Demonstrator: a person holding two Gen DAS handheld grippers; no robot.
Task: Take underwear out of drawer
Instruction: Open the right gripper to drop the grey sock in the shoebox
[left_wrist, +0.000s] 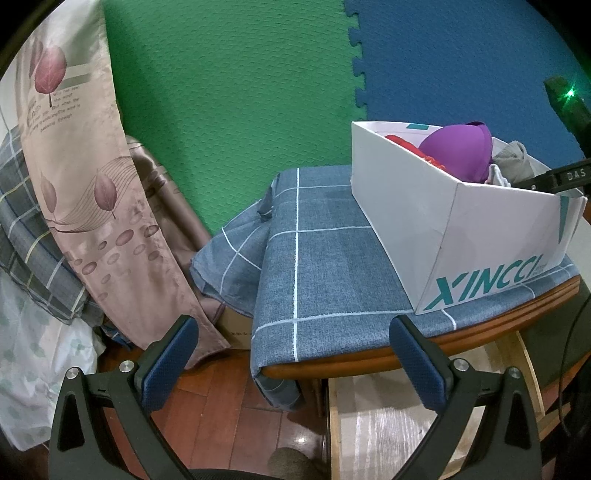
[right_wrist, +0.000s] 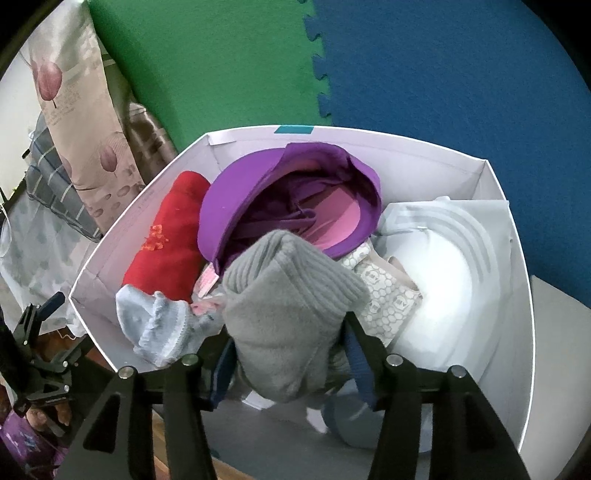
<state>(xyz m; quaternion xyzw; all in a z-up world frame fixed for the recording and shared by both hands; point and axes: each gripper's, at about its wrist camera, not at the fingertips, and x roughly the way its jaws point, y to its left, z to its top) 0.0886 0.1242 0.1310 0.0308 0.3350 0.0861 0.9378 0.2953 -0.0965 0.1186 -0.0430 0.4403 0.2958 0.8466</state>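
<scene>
1. Grey ribbed fleece fills the near end of the white box (right_wrist: 513, 258), and the right hand-held gripper (right_wrist: 291, 354) has its two fingers either side of that grey garment (right_wrist: 284, 314). The jaws stand part-way apart; I cannot tell whether the pads actually press on the cloth.
2. That white box serves as the drawer here. It sits on the right side of the bench (left_wrist: 321, 258), which is covered in a blue checked cloth, its lettered end at the bench's front edge.
3. Inside it, along the left wall, lies a red folded piece (right_wrist: 166, 240). A purple bra (right_wrist: 291, 199) sits in the middle toward the far wall, and a white bra (right_wrist: 454, 273) rests against the right wall. A pale blue-grey sock (right_wrist: 155, 325) is in the near left corner, and a patterned beige piece (right_wrist: 388, 299) shows just right of the grey garment.
4. The left hand-held gripper (left_wrist: 295, 354) hangs off the bench's front left corner, jaws wide apart and nothing between them.
5. As I judge it, the task is barely started: every garment I can see is inside the box, and none lies on the bench cloth. The lifting out is all left to do.
</scene>
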